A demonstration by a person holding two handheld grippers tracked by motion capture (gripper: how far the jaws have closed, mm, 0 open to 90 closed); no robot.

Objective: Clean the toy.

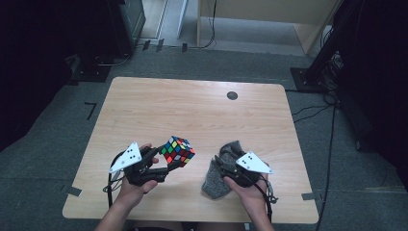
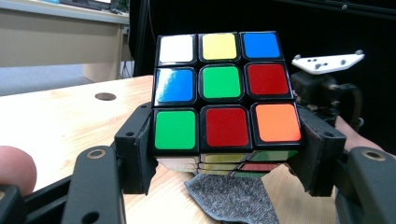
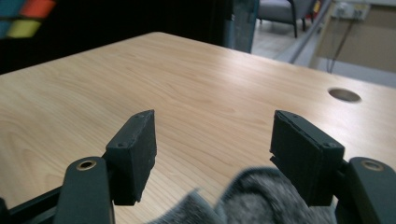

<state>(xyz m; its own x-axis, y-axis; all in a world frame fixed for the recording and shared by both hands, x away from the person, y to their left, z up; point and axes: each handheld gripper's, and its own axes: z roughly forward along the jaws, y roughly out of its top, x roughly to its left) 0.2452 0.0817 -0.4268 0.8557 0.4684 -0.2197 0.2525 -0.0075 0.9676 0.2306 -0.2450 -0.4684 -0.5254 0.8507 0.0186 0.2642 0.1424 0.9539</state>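
Cube gripped and raised, cloth let go beside it
Table (image 1: 202,106) first: we have the grey cloth (image 1: 219,175) lying crumpled on it near our edge, and the puzzle cube (image 1: 177,150) lifted clear just left of it. Our left gripper (image 1: 166,166) pinches the cube's lower layer between its fingers (image 2: 140,144), tilted up and forward. Our right gripper (image 3: 212,149) sits low over the cloth, fingers spread with nothing pressed between them. By our judgement wiping the cube remains, since the cloth needs a fresh grip

no readable text, labels or numbers
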